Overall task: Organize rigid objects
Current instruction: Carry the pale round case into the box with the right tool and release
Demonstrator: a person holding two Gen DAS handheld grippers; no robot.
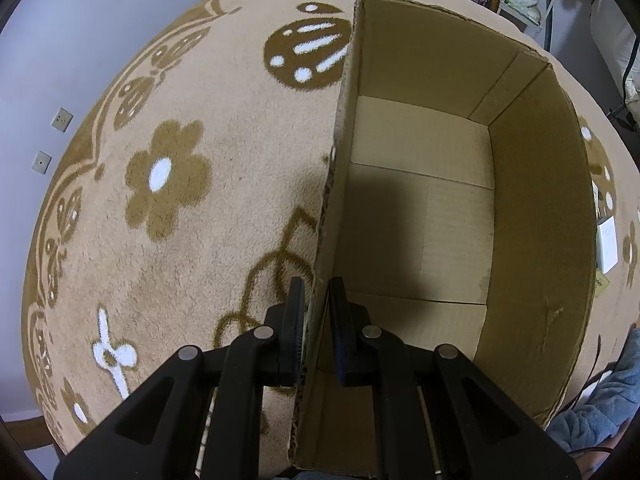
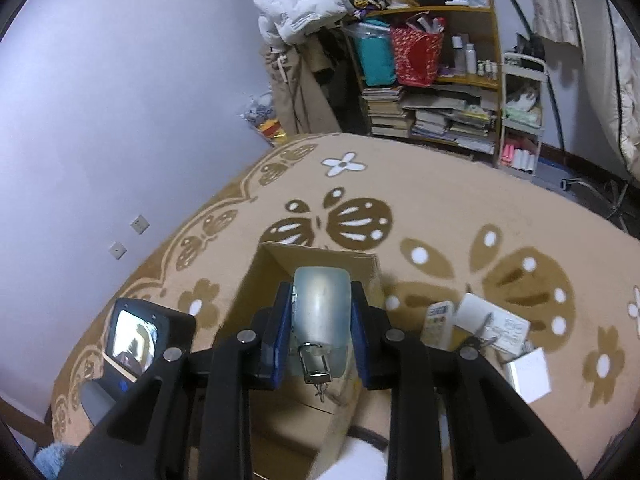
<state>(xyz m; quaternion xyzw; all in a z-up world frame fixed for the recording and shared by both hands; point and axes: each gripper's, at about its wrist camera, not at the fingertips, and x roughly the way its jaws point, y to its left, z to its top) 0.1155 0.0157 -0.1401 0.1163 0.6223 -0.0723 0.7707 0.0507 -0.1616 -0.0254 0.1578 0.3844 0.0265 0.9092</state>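
Observation:
An open cardboard box [image 1: 540, 208] stands on the patterned carpet, with nothing visible inside. My left gripper [image 1: 316, 292] is shut on the box's left wall [image 1: 340, 152], one finger outside and one inside. In the right wrist view my right gripper [image 2: 322, 292] is shut on a pale translucent case [image 2: 322, 308] with a metal clasp, held above the same box [image 2: 280, 258].
A remote control [image 2: 438, 322], a white notebook [image 2: 494, 326] and a white box [image 2: 528, 374] lie on the carpet right of the cardboard box. The left gripper's camera unit [image 2: 134, 340] is at left. A cluttered bookshelf [image 2: 432, 80] stands at the far wall.

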